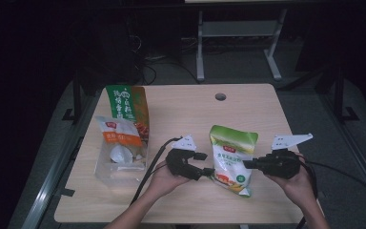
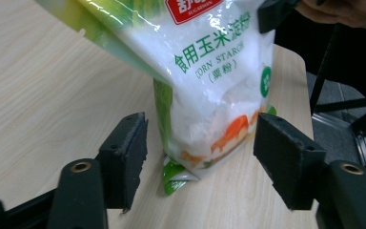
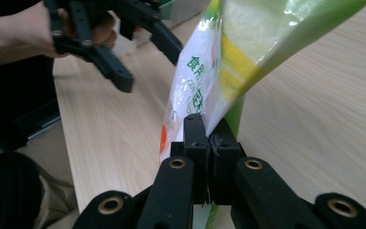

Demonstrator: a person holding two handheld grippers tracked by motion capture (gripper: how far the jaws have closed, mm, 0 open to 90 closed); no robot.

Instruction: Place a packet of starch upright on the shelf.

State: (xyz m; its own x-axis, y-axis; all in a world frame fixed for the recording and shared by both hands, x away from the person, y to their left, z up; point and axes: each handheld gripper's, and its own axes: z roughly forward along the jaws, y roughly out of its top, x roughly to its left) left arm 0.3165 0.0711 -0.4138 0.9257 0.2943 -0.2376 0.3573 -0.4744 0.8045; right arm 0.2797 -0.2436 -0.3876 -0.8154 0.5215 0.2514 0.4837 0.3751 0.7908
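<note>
**Corn starch bag pinched on one edge, second gripper coming in**

The corn starch bag (image 1: 232, 159) stands near the middle of the wooden table (image 1: 181, 109), a little toward the person's side, its bottom gusset resting on the wood and its top leaning away from the person. The right gripper (image 1: 248, 164) has its jaws clamped tight on the bag's side edge; the right gripper view shows the two black pads pressed together with the green seam caught between them. That pinch seems to be what props the bag upright.

The left gripper (image 1: 204, 164) sits just beside the bag's other side with its jaws apart. In the left gripper view the lower part of the bag stands between the two pads (image 2: 128, 155), yet neither pad touches it (there is clear wood showing on both sides).

The step in hand looks like taking a second hold so both grippers carry the bag. The next move would call for easing the left jaws forward around the bag and closing them on it without knocking it off its base, since the filled pouch is soft and could slump.

Farther left lie an orange-labelled clear pouch (image 1: 119, 148) and a green snack packet (image 1: 126, 107), well apart from the work.
</note>
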